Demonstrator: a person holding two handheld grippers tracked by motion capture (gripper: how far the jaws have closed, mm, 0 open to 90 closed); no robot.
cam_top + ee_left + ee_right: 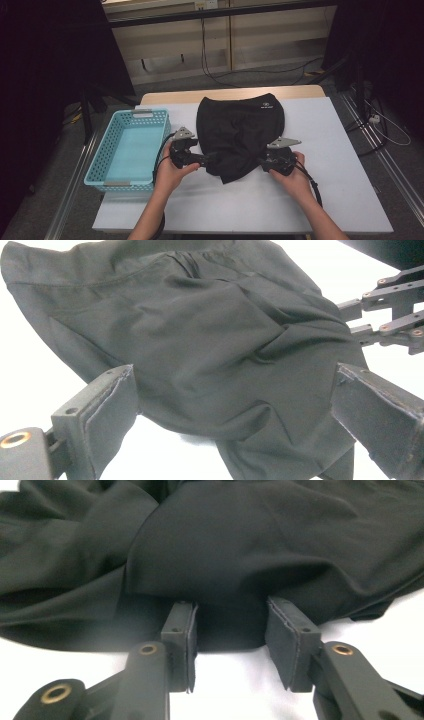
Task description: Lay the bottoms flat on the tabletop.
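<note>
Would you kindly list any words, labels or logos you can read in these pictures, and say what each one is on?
Small white mark on the black garment, near its far edge: too small and blurred to read.
No other text is legible on the blue basket or the table.

Basket: a light blue perforated basket is sitting on the table's left part.
Cables: black cables are trailing across the floor beyond the table.

Black garment hides the table beneath; its hem runs off frame
</note>
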